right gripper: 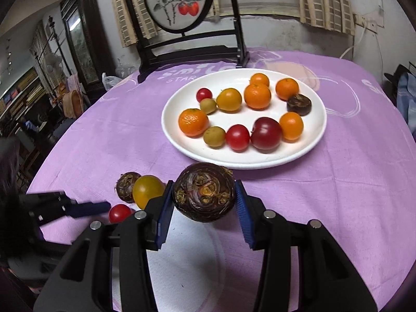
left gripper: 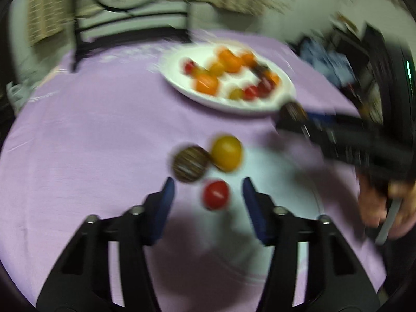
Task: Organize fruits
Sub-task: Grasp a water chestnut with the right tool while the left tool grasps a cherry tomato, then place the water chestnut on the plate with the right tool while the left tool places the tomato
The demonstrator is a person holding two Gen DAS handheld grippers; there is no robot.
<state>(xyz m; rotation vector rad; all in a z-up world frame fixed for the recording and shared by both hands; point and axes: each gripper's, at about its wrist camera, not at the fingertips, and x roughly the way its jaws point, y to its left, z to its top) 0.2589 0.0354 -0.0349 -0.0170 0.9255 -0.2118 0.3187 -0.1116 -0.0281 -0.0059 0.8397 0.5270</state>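
My right gripper is shut on a dark brown water chestnut, held just short of the white plate; it also shows in the left wrist view. The plate holds several oranges, tomatoes and other small fruits. My left gripper is open, its jaws on either side of a small red tomato on the cloth. Just beyond lie a yellow tomato and a second brown water chestnut, side by side. The same three show in the right wrist view: red tomato, yellow tomato, chestnut.
A purple tablecloth covers the round table. A dark wooden stand with a round painted screen stands at the far edge behind the plate. Shelves and clutter lie beyond the table's left side.
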